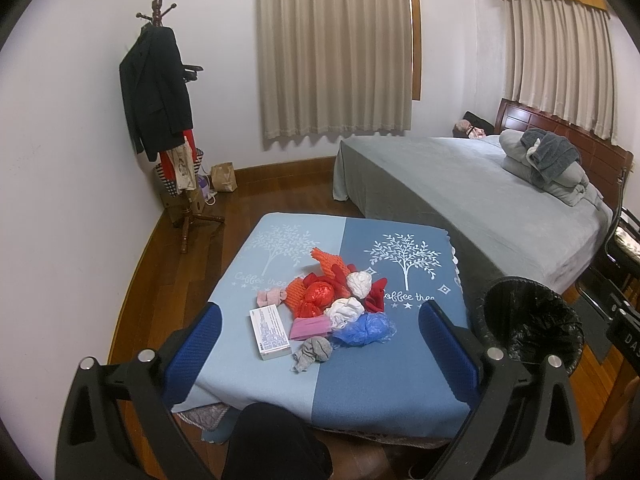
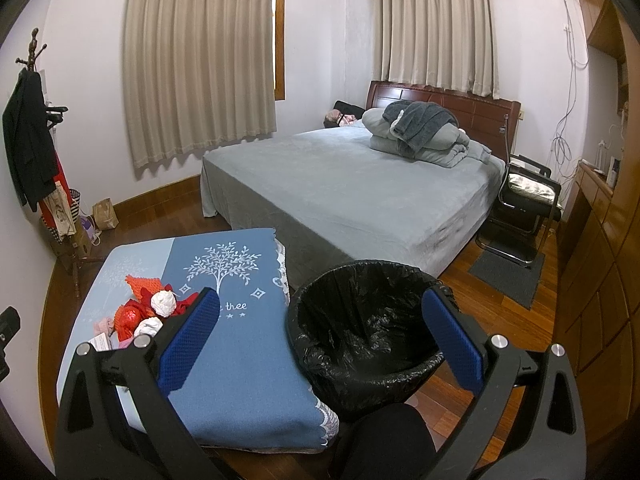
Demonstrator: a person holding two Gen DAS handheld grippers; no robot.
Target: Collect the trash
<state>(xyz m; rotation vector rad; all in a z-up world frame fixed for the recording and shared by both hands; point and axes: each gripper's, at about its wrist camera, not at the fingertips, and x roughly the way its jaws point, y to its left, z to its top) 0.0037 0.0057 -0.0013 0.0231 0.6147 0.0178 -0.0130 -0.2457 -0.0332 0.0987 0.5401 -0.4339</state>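
A pile of trash [image 1: 332, 300] lies on a low table with a blue cloth [image 1: 384, 376]: red bags, orange netting, white crumpled paper [image 1: 359, 283], a blue plastic bag [image 1: 366, 330], a pink card, a grey wad [image 1: 314, 353] and a white box [image 1: 270, 332]. My left gripper [image 1: 320, 348] is open and empty, above the near side of the pile. A bin with a black liner [image 2: 360, 320] stands on the floor right of the table. My right gripper [image 2: 320, 336] is open and empty, above the bin's near rim. The pile shows in the right wrist view [image 2: 148, 312], partly hidden by the left finger.
A bed with a grey cover [image 2: 360, 196] stands behind the table and bin, folded bedding at its head. A coat stand [image 1: 168, 112] with clothes and bags is in the left corner. A black chair [image 2: 524, 204] and floor mat are right of the bed, wooden cabinets along the right wall.
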